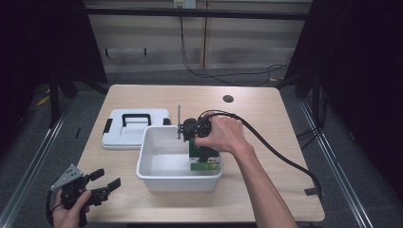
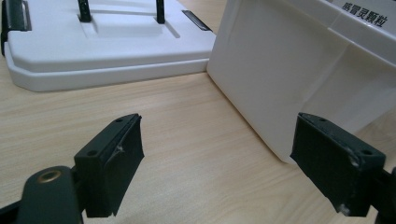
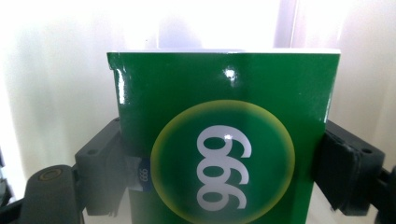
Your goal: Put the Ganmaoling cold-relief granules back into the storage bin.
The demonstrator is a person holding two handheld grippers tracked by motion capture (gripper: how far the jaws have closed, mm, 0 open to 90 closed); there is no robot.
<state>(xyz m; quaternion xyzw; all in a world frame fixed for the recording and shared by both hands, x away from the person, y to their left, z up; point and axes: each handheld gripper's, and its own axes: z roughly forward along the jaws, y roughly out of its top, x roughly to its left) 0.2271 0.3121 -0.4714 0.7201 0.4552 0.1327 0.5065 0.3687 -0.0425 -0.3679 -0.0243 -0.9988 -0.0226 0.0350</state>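
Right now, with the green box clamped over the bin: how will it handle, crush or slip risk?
Green box looks like thin glossy carton, so probably light and crushable under a hard squeeze. The sheen suggests it could slip between the right gripper jaws. Flat faces: unlikely to roll in the white bin.

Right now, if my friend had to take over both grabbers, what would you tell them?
Right gripper: shut on the green box, holding it inside the white bin, near its right wall. The box looks low in the bin; I cannot tell if it rests on the bottom.
Left gripper: open, holding nothing, over the table at the bin's front left corner.
The white lid lies flat on the table behind and left of the bin.
Done: box brought into the bin.
Left, probably: let go of the box, lift out, then fit the lid.
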